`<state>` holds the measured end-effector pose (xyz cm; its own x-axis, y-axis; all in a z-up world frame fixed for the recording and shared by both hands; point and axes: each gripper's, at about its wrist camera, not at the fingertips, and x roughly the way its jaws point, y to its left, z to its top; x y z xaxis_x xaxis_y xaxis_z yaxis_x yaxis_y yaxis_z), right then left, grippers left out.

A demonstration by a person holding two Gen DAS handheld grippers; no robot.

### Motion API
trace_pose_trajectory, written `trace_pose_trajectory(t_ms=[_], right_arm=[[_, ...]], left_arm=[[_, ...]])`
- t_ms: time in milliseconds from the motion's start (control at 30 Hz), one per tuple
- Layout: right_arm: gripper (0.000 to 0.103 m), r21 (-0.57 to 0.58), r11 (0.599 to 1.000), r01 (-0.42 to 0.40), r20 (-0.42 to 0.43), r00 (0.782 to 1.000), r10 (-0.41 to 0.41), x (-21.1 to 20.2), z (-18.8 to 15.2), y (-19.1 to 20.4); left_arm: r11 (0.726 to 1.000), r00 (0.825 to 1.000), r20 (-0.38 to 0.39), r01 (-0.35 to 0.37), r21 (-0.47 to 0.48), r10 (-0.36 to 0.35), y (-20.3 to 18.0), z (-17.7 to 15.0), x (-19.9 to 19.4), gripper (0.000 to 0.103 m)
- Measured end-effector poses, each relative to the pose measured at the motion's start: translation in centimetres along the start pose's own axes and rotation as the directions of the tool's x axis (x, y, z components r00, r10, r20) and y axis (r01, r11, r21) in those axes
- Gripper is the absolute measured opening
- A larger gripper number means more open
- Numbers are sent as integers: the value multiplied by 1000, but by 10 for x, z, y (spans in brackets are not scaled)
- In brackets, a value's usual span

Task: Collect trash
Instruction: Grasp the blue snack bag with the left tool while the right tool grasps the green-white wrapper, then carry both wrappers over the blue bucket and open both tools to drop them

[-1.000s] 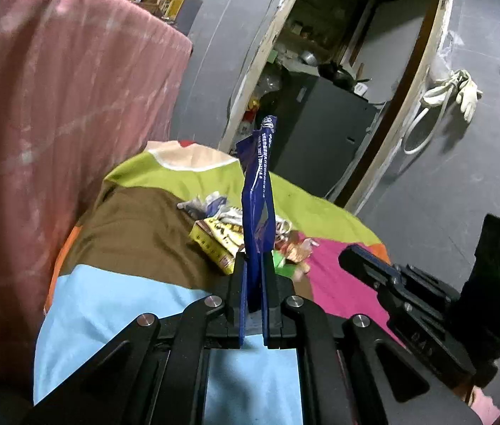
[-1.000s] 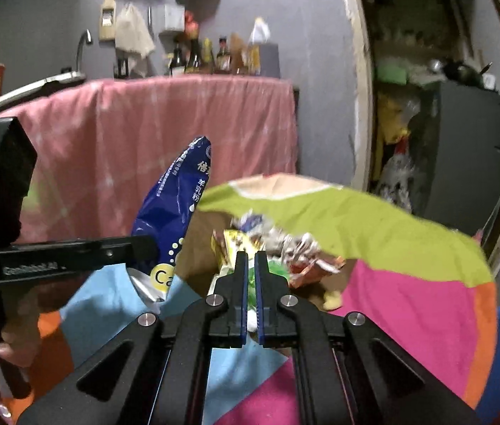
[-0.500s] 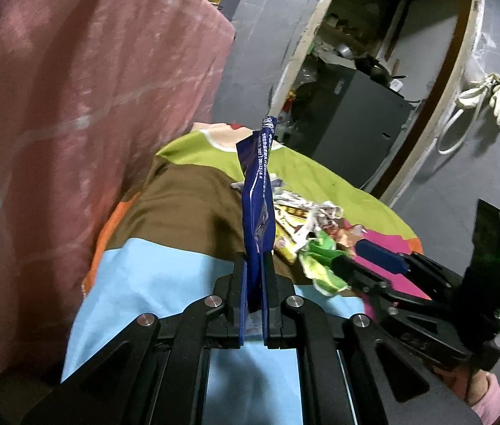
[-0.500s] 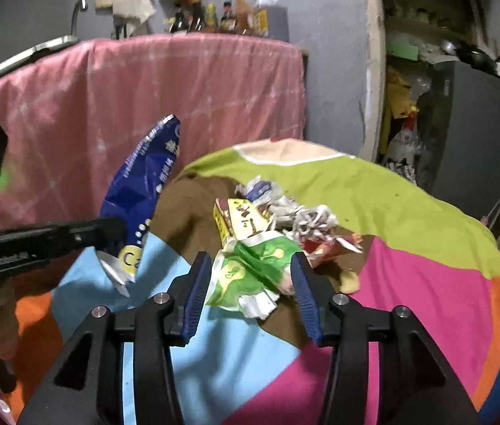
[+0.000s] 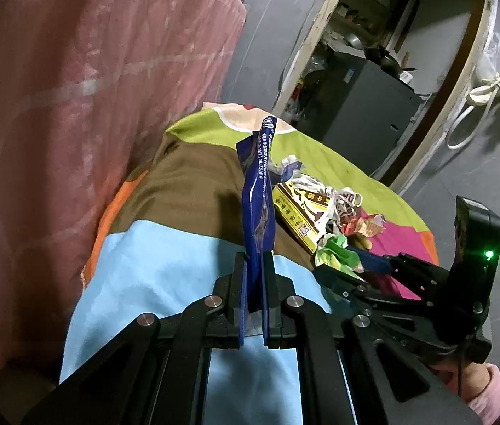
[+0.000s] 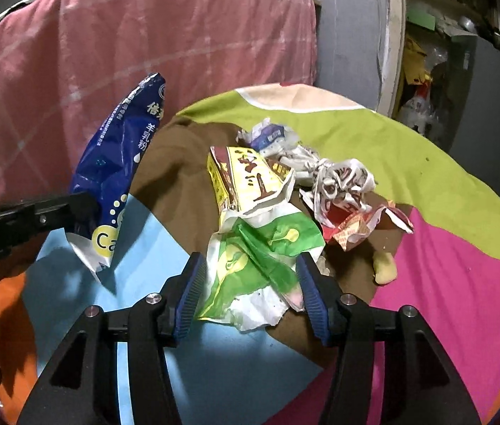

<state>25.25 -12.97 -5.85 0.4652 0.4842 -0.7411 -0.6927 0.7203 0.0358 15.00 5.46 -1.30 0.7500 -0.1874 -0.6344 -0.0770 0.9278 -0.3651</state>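
While the left tongs [image 5: 254, 276] are clamped on the blue bag [image 5: 258, 198], the light, crumpled green wrapper [image 6: 260, 248], judged easily crushed, is straddled by the wide-open right tongs [image 6: 250, 283].

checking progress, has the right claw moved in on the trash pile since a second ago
Yes: the right claw has opened and come forward toward the pile, now straddling the green wrapper on the tablecloth.

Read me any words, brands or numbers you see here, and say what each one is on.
"Ca": blue pouch, yellow circle; cut off.
"羊乳粉": blue pouch, white characters.
"ot.AI": left gripper body, partly cut off.
Yellow box: large characters, not legible.
Green wrapper between the right gripper fingers: no legible text.
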Motion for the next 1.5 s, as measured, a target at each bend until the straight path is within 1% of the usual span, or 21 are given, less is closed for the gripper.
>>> trace_pose_trajectory(t_ms=[33, 100, 167, 233, 400, 533, 667, 700, 767, 833, 867, 933, 967, 1100, 1133, 1200, 1267, 1300, 1367, 1433, 1500], right_arm=[[39, 4, 1000, -4, -9, 1000, 4, 1, -2, 0], [35, 17, 1000, -4, -11, 1000, 4, 0, -4, 0], [26, 36, 999, -7, -5, 1000, 7, -4, -7, -2], [13, 58, 998, -14, 15, 1000, 13, -10, -12, -5], [9, 91, 996, -6, 129, 992, -6, -46, -25, -6], [9, 124, 992, -4, 264, 964, -29, -89, -34, -11], [9, 135, 990, 39, 401, 912, -91, -141, -40, -15], [9, 144, 988, 57, 442, 889, -116, -158, -43, -18], [9, 158, 983, 89, 491, 857, -157, -182, -46, -24], [9, 173, 973, 149, 543, 810, -221, -208, -50, -30], [9, 182, 963, 198, 568, 778, -267, -222, -53, -34], [9, 194, 944, 265, 598, 731, -328, -241, -56, -42], [9, 206, 928, 310, 613, 698, -369, -253, -59, -47], [10, 248, 869, 429, 641, 599, -479, -283, -64, -67], [10, 258, 855, 449, 644, 580, -499, -288, -64, -72], [10, 289, 822, 491, 647, 533, -545, -299, -69, -84], [10, 308, 802, 512, 647, 505, -572, -304, -71, -92], [10, 324, 787, 525, 646, 486, -589, -307, -75, -98], [10, 345, 766, 543, 636, 464, -616, -309, -79, -110], [10, 366, 751, 550, 629, 449, -635, -311, -89, -120], [10, 387, 744, 544, 611, 453, -649, -306, -96, -135]], left_arm=[[1000, 1000, 0, 0, 1, 0, -1, 0, 0, 4], [1000, 1000, -1, 3, 7, -3, -1, 2, 0, 4], [1000, 1000, 1, 5, 12, -5, -4, 2, -1, 4], [1000, 1000, 5, 13, 17, -13, -8, 2, -2, 4], [998, 999, 33, 38, 53, -40, -25, 2, -7, 4], [993, 994, 76, 74, 95, -82, -49, 1, -13, 4], [981, 978, 145, 127, 147, -148, -82, 2, -20, 4], [976, 972, 164, 143, 162, -169, -93, 4, -22, 4], [965, 957, 199, 175, 194, -213, -115, 6, -23, 4], [949, 935, 233, 213, 231, -267, -141, 9, -24, 4], [941, 925, 244, 234, 243, -293, -153, 10, -23, 4], [922, 896, 275, 275, 272, -348, -180, 13, -21, 4], [914, 882, 291, 290, 283, -370, -189, 14, -21, 5], [879, 817, 358, 340, 334, -452, -235, 15, -18, 5], [872, 803, 372, 345, 348, -466, -247, 16, -17, 5], [863, 784, 390, 350, 365, -483, -264, 14, -13, 5], [856, 775, 397, 350, 380, -493, -279, 13, -6, 5], [855, 773, 400, 347, 385, -493, -286, 12, -1, 5], [854, 773, 400, 342, 391, -493, -299, 11, 9, 5], [854, 780, 391, 335, 398, -488, -308, 7, 21, 5], [855, 790, 379, 328, 403, -482, -317, 5, 35, 5]])
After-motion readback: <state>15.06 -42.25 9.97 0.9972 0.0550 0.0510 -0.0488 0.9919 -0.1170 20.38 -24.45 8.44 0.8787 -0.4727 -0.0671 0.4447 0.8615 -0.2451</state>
